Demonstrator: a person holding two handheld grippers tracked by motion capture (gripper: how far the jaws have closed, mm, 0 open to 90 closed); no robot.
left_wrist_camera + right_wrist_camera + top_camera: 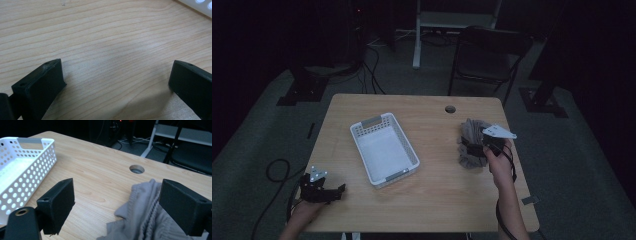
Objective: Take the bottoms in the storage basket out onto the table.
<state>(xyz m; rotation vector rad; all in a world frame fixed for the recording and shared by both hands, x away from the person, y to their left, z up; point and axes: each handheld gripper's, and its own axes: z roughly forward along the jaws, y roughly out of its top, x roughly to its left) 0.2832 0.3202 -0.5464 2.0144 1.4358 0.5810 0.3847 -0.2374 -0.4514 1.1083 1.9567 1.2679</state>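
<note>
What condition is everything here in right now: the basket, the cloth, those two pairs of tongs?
White basket: empty, upright on the table.
Grey cloth: crumpled in a heap on the table, not in the basket.
Left tongs: open, nothing between the jaws, bare wood below.
Right tongs: open, over the cloth, not pinching it.
Folding chair: unfolded, empty, behind the table.
</note>
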